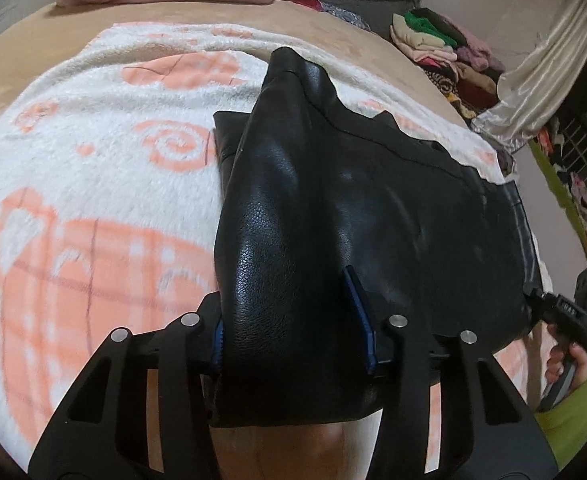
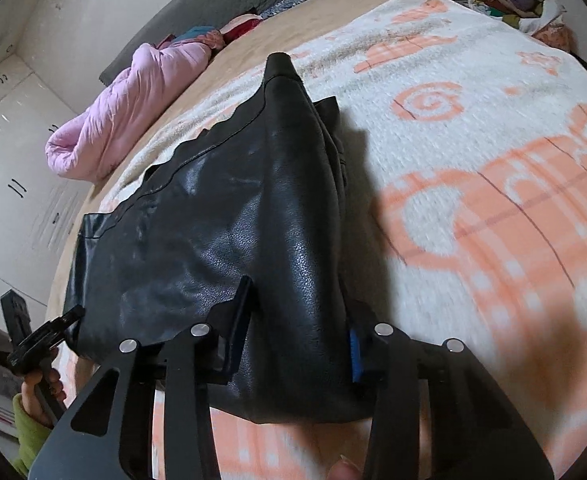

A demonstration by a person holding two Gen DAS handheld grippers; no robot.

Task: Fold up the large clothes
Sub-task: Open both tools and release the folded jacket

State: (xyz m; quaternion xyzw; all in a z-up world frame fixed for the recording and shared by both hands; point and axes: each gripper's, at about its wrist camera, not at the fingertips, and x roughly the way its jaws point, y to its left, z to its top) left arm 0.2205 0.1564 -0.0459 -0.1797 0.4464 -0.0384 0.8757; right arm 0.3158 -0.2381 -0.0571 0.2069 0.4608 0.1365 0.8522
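Black leather garment (image 1: 333,208) lies on the white-and-peach fleece blanket (image 1: 93,168) that covers the bed (image 1: 21,60). Its near edge is lifted and bunched at both ends; the far tip points toward 12 o'clock in both wrist views.

Left tongs (image 1: 293,320): pinching a thick fold of the leather. The blue pads (image 1: 357,304) press on the fold from either side, and the hem hangs below the fingers toward 6 o'clock.

Right tongs (image 2: 297,336): also pinching a fold of the same garment. One blue pad (image 2: 355,354) shows at the right side of the fold, the other finger is sunk into the leather on the left.

In the left wrist view my right hand (image 1: 569,364), in a green sleeve (image 1: 569,412), holds the other tool at 4 o'clock, at the garment's corner. In the right wrist view my left hand (image 2: 43,388) sits at 8 o'clock, likewise at the garment's corner.

Surroundings: a pink quilt (image 2: 133,112) is rolled at the far edge of the bed, at 10 o'clock in the right view. A heap of mixed clothes (image 1: 445,56) sits at 1 o'clock in the left view, beside a cream satin cloth (image 1: 541,72). White cupboard doors (image 2: 17,168) stand at 9 o'clock in the right view.
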